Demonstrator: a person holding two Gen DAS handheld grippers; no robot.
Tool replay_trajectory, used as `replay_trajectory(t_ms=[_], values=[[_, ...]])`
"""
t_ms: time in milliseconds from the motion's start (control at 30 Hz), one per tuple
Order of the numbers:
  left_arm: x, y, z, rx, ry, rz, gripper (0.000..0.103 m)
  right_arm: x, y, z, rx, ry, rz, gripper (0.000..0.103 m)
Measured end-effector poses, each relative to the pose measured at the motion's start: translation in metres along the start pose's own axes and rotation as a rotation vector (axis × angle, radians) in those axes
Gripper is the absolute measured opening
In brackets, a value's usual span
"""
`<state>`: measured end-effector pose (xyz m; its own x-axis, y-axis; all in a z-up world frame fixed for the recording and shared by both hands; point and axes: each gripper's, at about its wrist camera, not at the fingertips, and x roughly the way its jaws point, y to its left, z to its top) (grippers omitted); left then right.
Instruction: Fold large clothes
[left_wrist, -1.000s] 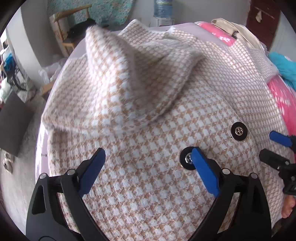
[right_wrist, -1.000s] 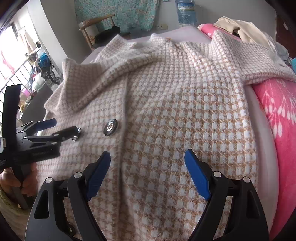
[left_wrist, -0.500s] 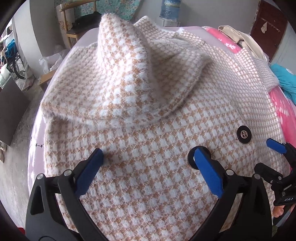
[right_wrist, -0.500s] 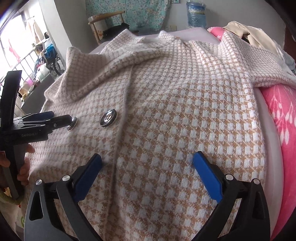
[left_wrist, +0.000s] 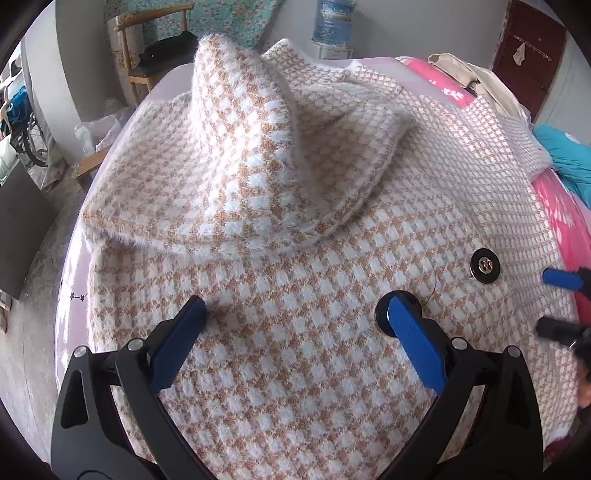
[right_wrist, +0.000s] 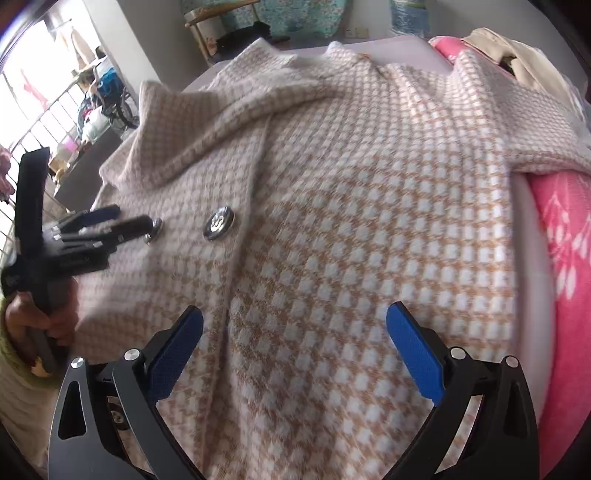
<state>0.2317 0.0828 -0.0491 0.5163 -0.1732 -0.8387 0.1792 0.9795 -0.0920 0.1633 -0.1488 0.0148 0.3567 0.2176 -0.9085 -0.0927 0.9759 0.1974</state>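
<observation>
A fuzzy beige-and-white houndstooth coat lies spread over the bed, front up. One sleeve is folded across its chest. My left gripper hovers open just above the cloth, and its right finger partly hides a black button. A second button sits to the right. In the right wrist view my right gripper stands wide open over the coat with nothing between its fingers. The left gripper shows at the left, beside the metal button.
Pink floral bedding runs along the right side. A teal garment and beige clothes lie at the back right. Beyond the bed stand a wooden chair and a water bottle. The bed's left edge drops to the floor.
The right gripper's jaws have spread a little wider and it has drawn back slightly from the coat. In the left view the folded sleeve shows a little nearer.
</observation>
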Motion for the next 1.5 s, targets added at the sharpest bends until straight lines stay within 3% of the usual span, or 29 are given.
replay_trajectory(t_ms=[100, 233, 300, 400, 533, 600, 667, 900, 933, 1000, 1067, 1133, 1333, 1500], values=[[-0.017, 0.006, 0.000, 0.004, -0.054, -0.009, 0.096, -0.039, -0.004, 0.019, 0.024, -0.032, 0.094, 0.097], [-0.047, 0.026, 0.010, -0.026, -0.165, 0.012, 0.096, -0.060, -0.009, 0.063, 0.020, -0.081, 0.208, 0.097], [-0.054, 0.038, 0.017, -0.053, -0.200, 0.058, 0.096, -0.050, -0.013, 0.088, 0.028, -0.092, 0.241, 0.097], [-0.045, 0.053, 0.029, -0.096, -0.181, 0.130, 0.096, -0.006, -0.023, 0.131, 0.104, -0.058, 0.309, 0.093], [-0.024, 0.066, 0.041, -0.137, -0.154, 0.182, 0.095, 0.055, -0.034, 0.165, 0.200, -0.014, 0.288, 0.076], [-0.016, 0.072, 0.044, -0.157, -0.137, 0.196, 0.095, 0.081, -0.040, 0.176, 0.234, -0.009, 0.204, 0.070], [-0.009, 0.077, 0.045, -0.174, -0.123, 0.214, 0.095, 0.096, -0.043, 0.184, 0.250, -0.012, 0.138, 0.057], [0.004, 0.085, 0.037, -0.178, -0.088, 0.226, 0.095, 0.123, -0.040, 0.197, 0.249, -0.046, 0.072, 0.048], [0.004, 0.086, 0.037, -0.176, -0.088, 0.229, 0.095, 0.123, -0.035, 0.198, 0.226, -0.050, 0.072, 0.038], [0.004, 0.085, 0.036, -0.178, -0.088, 0.236, 0.095, 0.120, -0.030, 0.197, 0.201, -0.064, 0.047, 0.032], [0.005, 0.085, 0.035, -0.184, -0.089, 0.235, 0.095, 0.116, -0.026, 0.199, 0.161, -0.089, 0.025, 0.019], [0.005, 0.085, 0.033, -0.192, -0.091, 0.233, 0.095, 0.106, -0.027, 0.199, 0.154, -0.112, 0.040, 0.014], [-0.002, 0.085, 0.030, -0.189, -0.093, 0.237, 0.095, 0.035, -0.027, 0.184, 0.121, -0.228, 0.108, 0.013], [-0.008, 0.085, 0.027, -0.189, -0.095, 0.233, 0.095, -0.001, -0.042, 0.154, 0.125, -0.269, 0.090, 0.013]])
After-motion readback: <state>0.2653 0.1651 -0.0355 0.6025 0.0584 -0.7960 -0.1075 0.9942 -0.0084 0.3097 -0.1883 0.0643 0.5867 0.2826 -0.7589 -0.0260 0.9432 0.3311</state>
